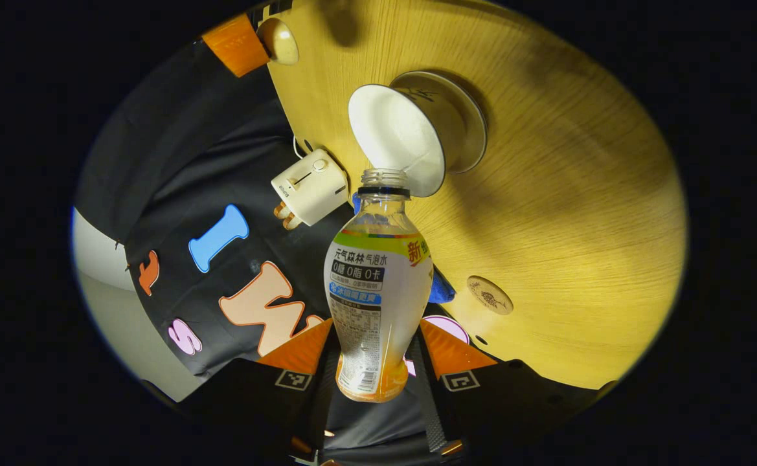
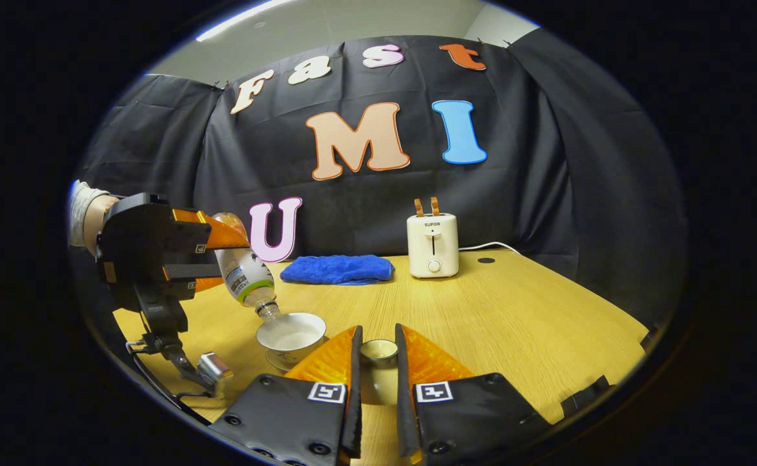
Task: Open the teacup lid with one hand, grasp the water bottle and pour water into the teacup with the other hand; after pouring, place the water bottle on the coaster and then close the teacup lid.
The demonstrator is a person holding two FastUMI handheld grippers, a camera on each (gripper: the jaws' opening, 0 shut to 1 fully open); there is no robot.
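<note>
With your left gripper (image 1: 372, 362) clamped on the tilted water bottle (image 1: 378, 285) above the teacup (image 2: 291, 336), and your right gripper (image 2: 377, 372) apparently gripping the lid (image 2: 378, 351) beside the teacup, any drift risked spilling onto the table (image 2: 514, 317).

cloth-walled booth: wooden table (image 2: 482, 310), toaster (image 2: 432, 245).

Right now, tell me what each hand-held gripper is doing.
Left hand-held gripper: closed on the water bottle, tipped over the teacup.
Right hand-held gripper: closed on the teacup lid, held off the cup.
</note>
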